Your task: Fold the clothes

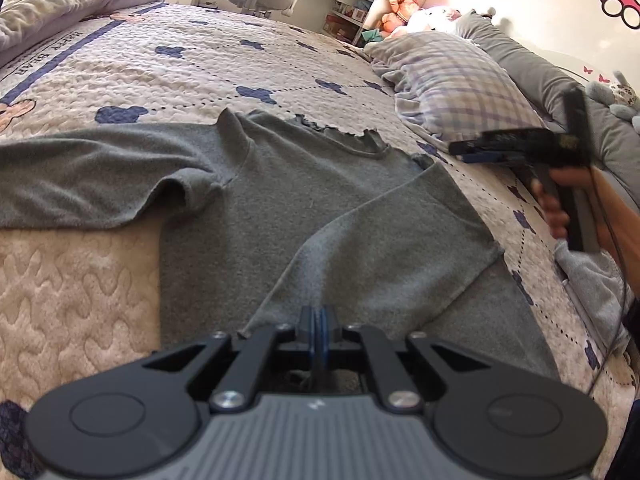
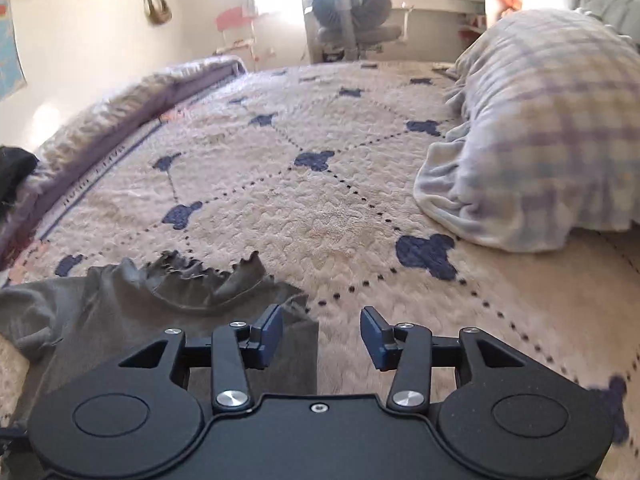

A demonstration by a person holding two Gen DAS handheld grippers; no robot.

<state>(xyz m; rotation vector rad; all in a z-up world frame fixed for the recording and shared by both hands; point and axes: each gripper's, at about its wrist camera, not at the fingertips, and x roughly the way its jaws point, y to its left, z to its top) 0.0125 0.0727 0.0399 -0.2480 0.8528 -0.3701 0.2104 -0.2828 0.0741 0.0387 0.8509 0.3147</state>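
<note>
- Pinching the folded-over sleeve's edge, the left gripper (image 1: 319, 326) is clamped shut on the grey sweater (image 1: 256, 192) spread on the quilted bedspread (image 1: 80, 280); any tug could drag that fold open again.
- Right gripper (image 2: 322, 334) hangs empty, jaws apart, beside the frilly collar (image 2: 200, 280), so it could snag the collar on the next reach.
</note>
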